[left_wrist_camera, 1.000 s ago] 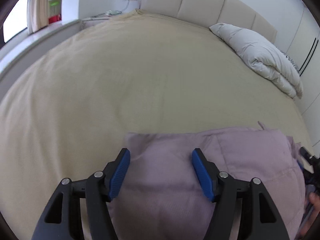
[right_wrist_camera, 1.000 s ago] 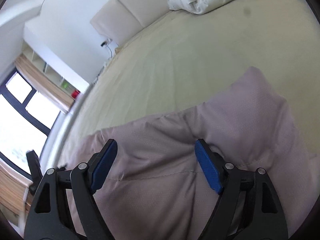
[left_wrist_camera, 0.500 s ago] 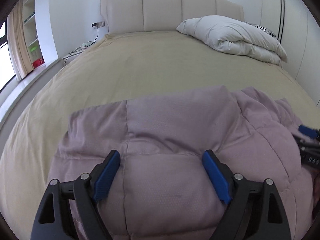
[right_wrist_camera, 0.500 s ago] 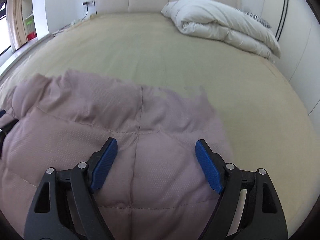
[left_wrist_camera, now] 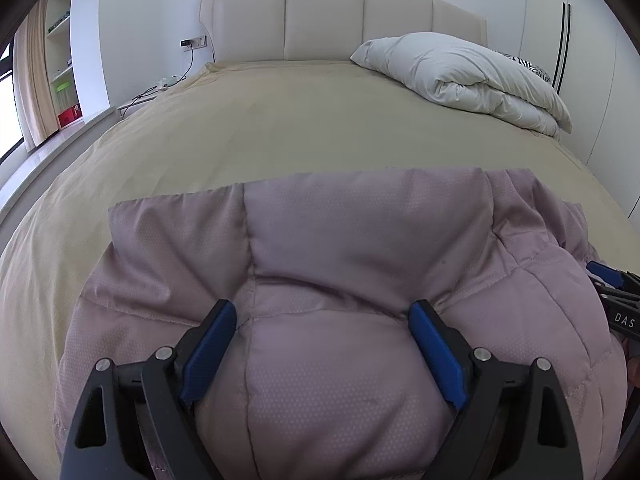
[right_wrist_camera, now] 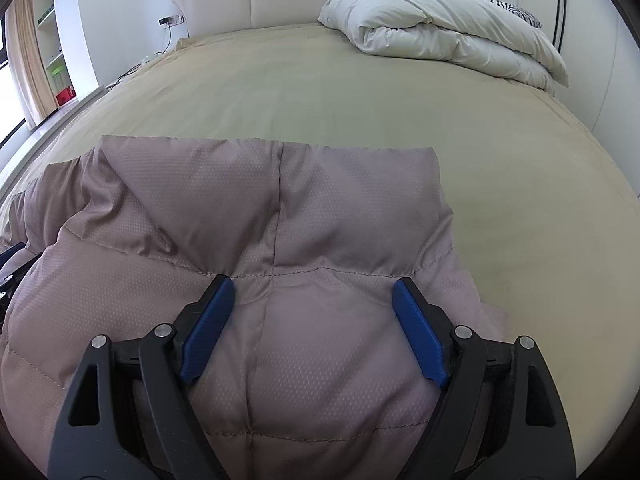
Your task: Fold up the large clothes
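Observation:
A mauve quilted puffer jacket (left_wrist_camera: 360,248) lies on the beige bed (left_wrist_camera: 280,132), near its foot. It also fills the lower part of the right wrist view (right_wrist_camera: 280,208). My left gripper (left_wrist_camera: 322,312) is open, its blue pads on either side of a puffed section on the jacket's left part. My right gripper (right_wrist_camera: 310,286) is open, its pads straddling a section on the jacket's right part. The right gripper's tip shows at the right edge of the left wrist view (left_wrist_camera: 612,280).
A folded white duvet (left_wrist_camera: 460,76) lies at the head of the bed on the right. A padded headboard (left_wrist_camera: 340,20) stands behind. A cable and power strip (left_wrist_camera: 164,84) lie at the left. Shelves and a curtain (left_wrist_camera: 36,80) are at far left.
Both grippers have swung round and levelled to face the headboard. They have come down closer onto the jacket, which now fills more of both views. Both stay open.

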Action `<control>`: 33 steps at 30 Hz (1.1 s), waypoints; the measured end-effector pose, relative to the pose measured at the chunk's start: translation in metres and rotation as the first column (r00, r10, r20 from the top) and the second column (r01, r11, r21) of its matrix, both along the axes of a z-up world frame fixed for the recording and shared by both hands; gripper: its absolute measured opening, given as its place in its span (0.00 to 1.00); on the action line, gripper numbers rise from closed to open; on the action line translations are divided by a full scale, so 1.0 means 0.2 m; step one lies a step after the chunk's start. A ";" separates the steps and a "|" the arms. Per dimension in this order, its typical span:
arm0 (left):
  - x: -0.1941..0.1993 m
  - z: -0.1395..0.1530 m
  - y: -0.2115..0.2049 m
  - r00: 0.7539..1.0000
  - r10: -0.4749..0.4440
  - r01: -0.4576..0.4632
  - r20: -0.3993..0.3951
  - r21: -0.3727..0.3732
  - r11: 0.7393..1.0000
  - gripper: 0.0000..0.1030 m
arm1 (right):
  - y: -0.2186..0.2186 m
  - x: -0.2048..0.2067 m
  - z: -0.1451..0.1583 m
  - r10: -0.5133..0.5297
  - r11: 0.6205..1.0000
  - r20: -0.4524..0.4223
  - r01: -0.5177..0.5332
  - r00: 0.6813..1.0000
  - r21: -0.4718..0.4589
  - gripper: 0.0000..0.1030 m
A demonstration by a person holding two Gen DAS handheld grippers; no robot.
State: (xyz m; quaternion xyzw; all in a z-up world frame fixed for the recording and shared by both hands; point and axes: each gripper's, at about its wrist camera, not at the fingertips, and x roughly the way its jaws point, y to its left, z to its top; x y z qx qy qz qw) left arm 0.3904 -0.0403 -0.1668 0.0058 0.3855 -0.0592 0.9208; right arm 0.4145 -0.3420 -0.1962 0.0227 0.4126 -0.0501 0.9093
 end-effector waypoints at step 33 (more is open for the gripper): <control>-0.19 0.00 0.10 1.000 -0.011 0.011 -0.024 -0.017 1.000 1.00 | 0.65 -0.35 0.03 0.222 0.971 0.022 -0.219 0.975 -0.098 0.84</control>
